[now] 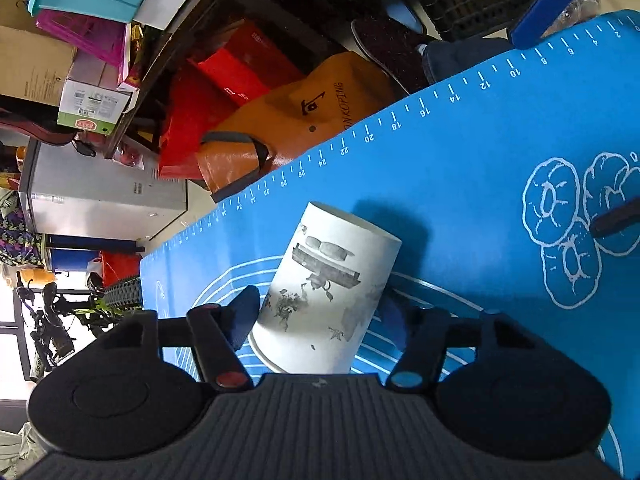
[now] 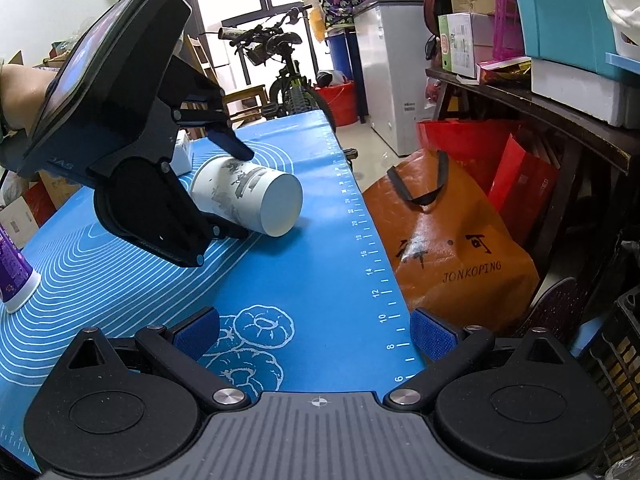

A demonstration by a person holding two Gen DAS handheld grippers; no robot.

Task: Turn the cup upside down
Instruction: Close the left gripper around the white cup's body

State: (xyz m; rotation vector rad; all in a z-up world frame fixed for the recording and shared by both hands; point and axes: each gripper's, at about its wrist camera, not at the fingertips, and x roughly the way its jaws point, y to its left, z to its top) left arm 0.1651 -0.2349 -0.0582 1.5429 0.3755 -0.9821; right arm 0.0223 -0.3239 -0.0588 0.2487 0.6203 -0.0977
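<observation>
White cup [image 1: 328, 292] with grey ink drawings, blue white-lined mat [image 1: 460, 184]

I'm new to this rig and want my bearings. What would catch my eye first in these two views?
The white printed paper cup tipped on its side over the bright blue mat, clamped between the left gripper fingers. Next, the orange Jonkoping bag on the floor beside the table, and the right gripper open and empty over the doughnut drawings.

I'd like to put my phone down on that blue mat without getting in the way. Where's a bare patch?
Free: between the doughnut drawings and the ruler edge, ahead of the right gripper. Crowded: the rings, where the left gripper holds the cup, beside a purple cup.
</observation>
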